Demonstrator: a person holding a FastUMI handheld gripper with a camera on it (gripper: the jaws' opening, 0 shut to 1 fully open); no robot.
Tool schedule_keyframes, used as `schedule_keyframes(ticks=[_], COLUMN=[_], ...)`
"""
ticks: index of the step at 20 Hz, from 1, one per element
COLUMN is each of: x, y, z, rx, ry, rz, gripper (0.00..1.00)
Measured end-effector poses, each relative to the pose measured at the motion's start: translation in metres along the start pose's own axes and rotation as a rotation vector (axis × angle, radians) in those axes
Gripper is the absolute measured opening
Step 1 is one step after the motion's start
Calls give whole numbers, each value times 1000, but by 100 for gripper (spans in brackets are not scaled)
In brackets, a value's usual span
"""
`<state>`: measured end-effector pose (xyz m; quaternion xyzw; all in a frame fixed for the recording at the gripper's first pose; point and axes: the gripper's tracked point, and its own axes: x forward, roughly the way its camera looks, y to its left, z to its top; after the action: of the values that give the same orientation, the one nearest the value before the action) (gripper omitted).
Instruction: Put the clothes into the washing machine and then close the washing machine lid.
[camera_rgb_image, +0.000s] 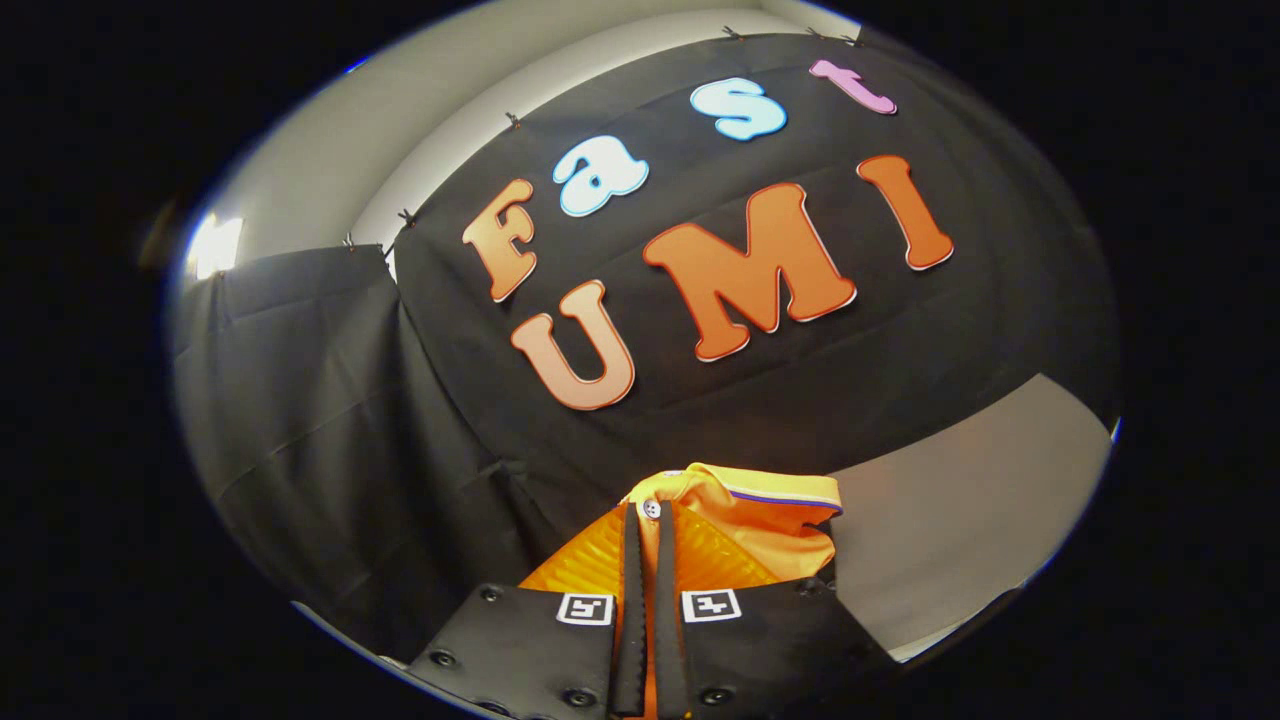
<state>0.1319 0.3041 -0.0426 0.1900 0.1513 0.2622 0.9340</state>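
Observation:
An orange shirt (770, 520) with a collar trimmed in a dark stripe and a small white button hangs from my gripper (650, 520). The two fingers stand close together with a thin fold of the orange cloth pinched between them. The collar bunches just beyond the fingertips and to their right. The garment is lifted up in front of the black cloth wall, and its lower part is hidden under the gripper body.
A black cloth wall (700, 400) rises ahead, with a second black curtain (300, 400) to the left. A pale grey surface (960, 520) lies to the right of the shirt. White wall and ceiling (420, 130) show above the cloth.

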Motion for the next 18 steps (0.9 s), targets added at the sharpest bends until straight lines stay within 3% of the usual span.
schedule_keyframes(ticks=[6, 18], x=[76, 172], y=[27, -28], z=[-77, -224], rx=[18, 29], ry=[126, 367], rz=[18, -97], gripper=[12, 12])
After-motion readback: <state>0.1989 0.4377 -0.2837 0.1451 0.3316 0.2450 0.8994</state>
